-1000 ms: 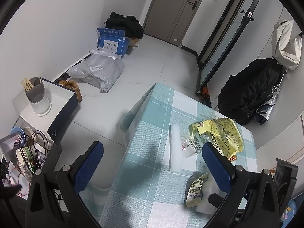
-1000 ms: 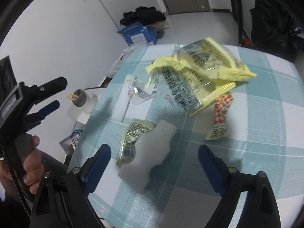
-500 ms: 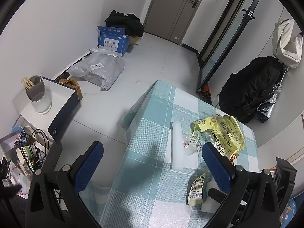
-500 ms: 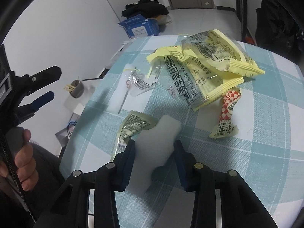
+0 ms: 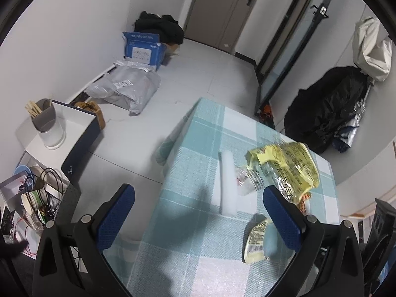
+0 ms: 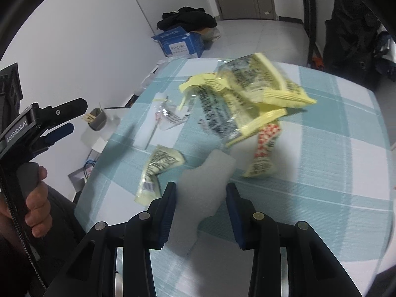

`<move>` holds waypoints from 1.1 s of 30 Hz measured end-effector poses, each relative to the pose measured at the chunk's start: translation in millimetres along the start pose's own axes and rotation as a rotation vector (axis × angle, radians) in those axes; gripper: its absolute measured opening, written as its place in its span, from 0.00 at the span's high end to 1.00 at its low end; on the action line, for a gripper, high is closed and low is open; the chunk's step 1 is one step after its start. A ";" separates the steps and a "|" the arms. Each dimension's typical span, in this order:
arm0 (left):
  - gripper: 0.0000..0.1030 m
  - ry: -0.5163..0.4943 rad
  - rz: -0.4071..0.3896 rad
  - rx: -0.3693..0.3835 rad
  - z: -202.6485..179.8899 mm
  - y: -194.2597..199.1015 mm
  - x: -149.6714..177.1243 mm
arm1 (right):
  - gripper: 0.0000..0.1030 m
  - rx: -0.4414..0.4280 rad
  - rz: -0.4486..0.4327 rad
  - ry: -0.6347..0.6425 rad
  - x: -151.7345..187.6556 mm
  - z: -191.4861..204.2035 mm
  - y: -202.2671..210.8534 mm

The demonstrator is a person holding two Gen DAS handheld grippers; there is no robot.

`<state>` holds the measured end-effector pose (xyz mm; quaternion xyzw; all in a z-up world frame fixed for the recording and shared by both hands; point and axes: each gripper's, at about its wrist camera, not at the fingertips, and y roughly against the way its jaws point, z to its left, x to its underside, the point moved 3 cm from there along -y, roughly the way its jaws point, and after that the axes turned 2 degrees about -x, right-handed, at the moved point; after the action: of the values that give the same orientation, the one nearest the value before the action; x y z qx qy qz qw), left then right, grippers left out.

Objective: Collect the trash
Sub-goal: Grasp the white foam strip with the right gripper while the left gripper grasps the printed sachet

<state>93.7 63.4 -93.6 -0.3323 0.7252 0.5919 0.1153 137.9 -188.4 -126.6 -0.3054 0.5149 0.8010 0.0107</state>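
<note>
The right gripper was clamped on the foam; both blue pads pressed its sides, and the piece stood out forward between them, near the tabletop's near edge; whether it was already clear of the cloth I could not tell. The left gripper hung past the left edge of the tabletop, its jaws wide apart with nothing between them.

The step in hand, as I judged it, was to lift the foam away and carry it to where the trash goes; no bin showed in either view, so the place was unknown to me. The foam is soft and light; a firm but not crushing grip seemed right, because a hard squeeze could bend it and let it slip out. The lift should go straight up first; the small packet lay just beside the foam on its left, and a sideways drag could push it off the near edge.

More trash waited on the tabletop: the yellow wrapper near the middle, the red packet just under its near end, a clear wrapper and a white strip toward the left edge; the free left gripper could take one of these, the small packet being the nearest to it.
</note>
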 end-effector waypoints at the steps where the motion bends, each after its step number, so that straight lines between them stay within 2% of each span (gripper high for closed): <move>1: 0.01 -0.011 0.010 0.011 -2.1 -1.3 1.1 | 0.62 0.007 -0.002 0.006 1.7 -2.8 3.5; 5: 0.01 -0.061 0.067 0.064 -16.1 -9.9 8.7 | 0.62 0.029 -0.009 0.019 9.6 -12.4 15.7; 10: 0.01 -0.160 0.139 0.096 -40.7 -20.0 23.8 | 0.62 0.038 -0.026 0.011 22.6 -25.8 31.2; 15: 0.02 -0.273 0.177 0.070 -62.6 -31.5 36.4 | 0.62 0.030 -0.054 -0.019 27.5 -38.0 42.7; 21: 0.05 -0.285 0.216 0.044 -66.0 -43.3 39.7 | 0.62 0.038 -0.100 -0.078 27.6 -53.6 53.0; 22: 0.10 -0.291 0.226 0.036 -65.9 -44.6 41.6 | 0.62 0.036 -0.104 -0.085 28.1 -55.9 54.5; 23: 0.20 -0.296 0.235 0.034 -66.8 -46.0 43.5 | 0.62 0.034 -0.107 -0.087 28.5 -57.6 55.8; 25: 0.31 -0.313 0.251 0.027 -69.3 -48.6 47.0 | 0.62 0.029 -0.115 -0.094 29.4 -60.3 58.0; 27: 0.31 -0.335 0.239 0.008 -73.0 -49.6 47.5 | 0.62 0.019 -0.121 -0.101 29.6 -60.9 58.9; 30: 0.41 -0.381 0.230 -0.030 -79.1 -49.7 50.9 | 0.62 0.006 -0.130 -0.099 31.2 -60.2 60.5; 32: 0.61 -0.405 0.224 -0.042 -82.0 -47.6 53.1 | 0.62 0.003 -0.136 -0.089 32.3 -58.1 62.8; 33: 0.65 -0.410 0.226 -0.044 -82.3 -46.9 53.5 | 0.62 0.000 -0.138 -0.086 33.6 -57.6 63.4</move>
<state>101.0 -35.8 -137.8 -0.1245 0.7063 0.6717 0.1859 117.2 -276.0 -107.9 -0.3054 0.4914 0.8109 0.0882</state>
